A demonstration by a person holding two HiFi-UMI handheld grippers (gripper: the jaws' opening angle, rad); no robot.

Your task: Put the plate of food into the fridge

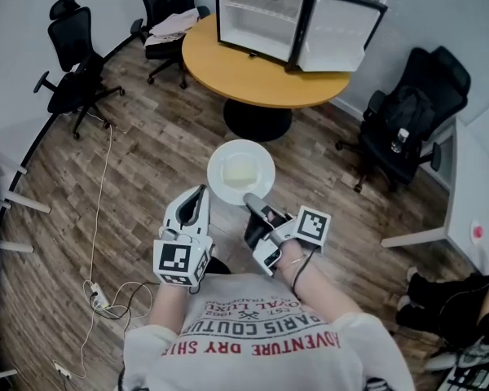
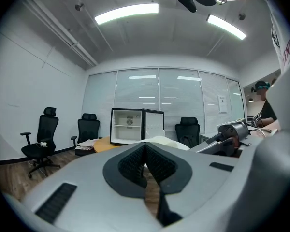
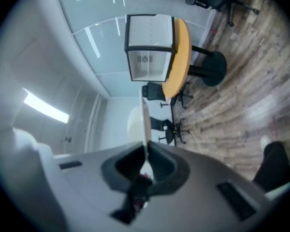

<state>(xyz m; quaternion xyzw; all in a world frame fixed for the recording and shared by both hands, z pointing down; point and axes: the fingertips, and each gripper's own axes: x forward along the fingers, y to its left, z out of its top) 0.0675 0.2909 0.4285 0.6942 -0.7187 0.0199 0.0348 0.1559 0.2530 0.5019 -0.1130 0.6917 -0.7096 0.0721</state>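
Right gripper (image 1: 251,202) pinches my round white plate (image 1: 218,163) by its thin rim. My left gripper (image 1: 200,194) is pressed together, empty, alongside.

Plate (image 1: 241,172) glossy white; floor (image 1: 163,145) matt wood planks; table (image 1: 228,65) w/ smooth wood top.

White T-shirt (image 1: 375,350), red lettering (image 1: 261,342), grey left gripper (image 1: 200,192), right gripper (image 1: 250,200)
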